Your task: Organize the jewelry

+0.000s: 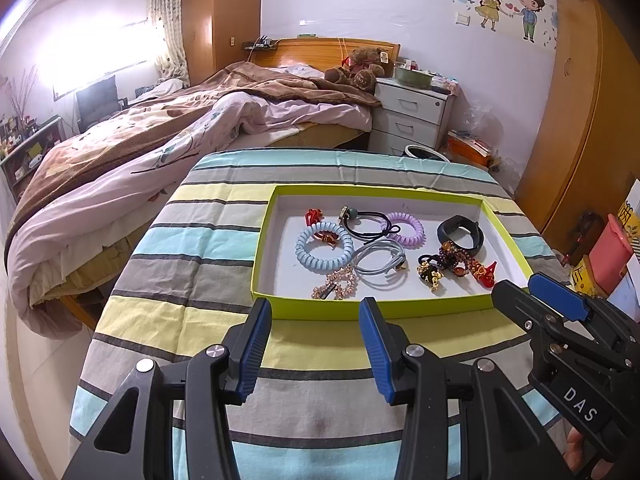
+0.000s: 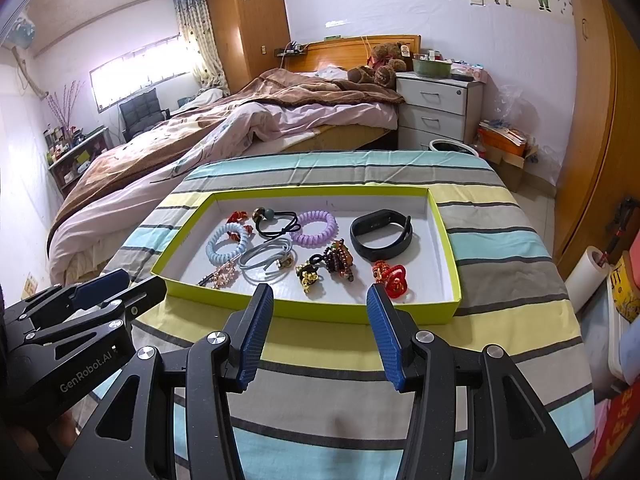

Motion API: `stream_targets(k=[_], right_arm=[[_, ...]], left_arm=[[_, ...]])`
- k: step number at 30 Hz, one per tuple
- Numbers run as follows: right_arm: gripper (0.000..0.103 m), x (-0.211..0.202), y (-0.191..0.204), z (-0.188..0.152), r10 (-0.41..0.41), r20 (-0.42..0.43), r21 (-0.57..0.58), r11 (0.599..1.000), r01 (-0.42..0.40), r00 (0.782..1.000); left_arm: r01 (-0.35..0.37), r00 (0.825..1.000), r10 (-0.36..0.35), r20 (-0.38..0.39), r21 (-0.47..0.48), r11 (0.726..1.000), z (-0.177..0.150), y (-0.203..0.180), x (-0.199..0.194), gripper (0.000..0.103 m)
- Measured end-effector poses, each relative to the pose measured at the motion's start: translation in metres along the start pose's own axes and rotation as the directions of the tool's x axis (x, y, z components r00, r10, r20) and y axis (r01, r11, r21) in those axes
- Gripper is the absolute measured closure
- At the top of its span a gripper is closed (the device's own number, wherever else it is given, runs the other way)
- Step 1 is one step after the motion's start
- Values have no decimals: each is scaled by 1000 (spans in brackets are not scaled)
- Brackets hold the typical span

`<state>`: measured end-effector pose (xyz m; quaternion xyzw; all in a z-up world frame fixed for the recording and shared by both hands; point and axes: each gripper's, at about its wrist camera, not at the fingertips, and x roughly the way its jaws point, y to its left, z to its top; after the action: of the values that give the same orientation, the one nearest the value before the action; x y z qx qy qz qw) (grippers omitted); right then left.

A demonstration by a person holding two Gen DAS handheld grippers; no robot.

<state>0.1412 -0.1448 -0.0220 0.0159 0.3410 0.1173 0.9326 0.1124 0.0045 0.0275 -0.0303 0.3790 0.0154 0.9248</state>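
Observation:
A shallow lime-green box (image 1: 372,307) (image 2: 308,312) with a white floor lies on the striped cloth and holds several pieces of jewelry. Among them are a light blue spiral band (image 1: 324,246) (image 2: 227,246), a purple spiral band (image 1: 403,229) (image 2: 314,227), a black wristband (image 1: 460,232) (image 2: 381,234), a grey cord (image 1: 380,260) (image 2: 267,263), a red clip (image 1: 486,274) (image 2: 394,280) and a rose-gold clip (image 1: 336,286) (image 2: 220,275). My left gripper (image 1: 316,312) stands open just short of the box's near wall, empty. My right gripper (image 2: 320,298) is open too, empty, at the same wall further right.
The table (image 1: 320,412) wears a cloth striped in teal, yellow and grey. A bed with rumpled blankets (image 1: 160,152) lies behind and left. White drawers (image 1: 412,120) stand at the back; a wooden wardrobe (image 1: 580,140) and clutter fill the right side.

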Motion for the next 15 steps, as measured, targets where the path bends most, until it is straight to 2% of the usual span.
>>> stream_targets(k=[15], right_arm=[[53,-1,0,-1,0,0,0,1000,0,1000]], left_arm=[[0,1000,0,1,-3,1000,0,0,1,58]])
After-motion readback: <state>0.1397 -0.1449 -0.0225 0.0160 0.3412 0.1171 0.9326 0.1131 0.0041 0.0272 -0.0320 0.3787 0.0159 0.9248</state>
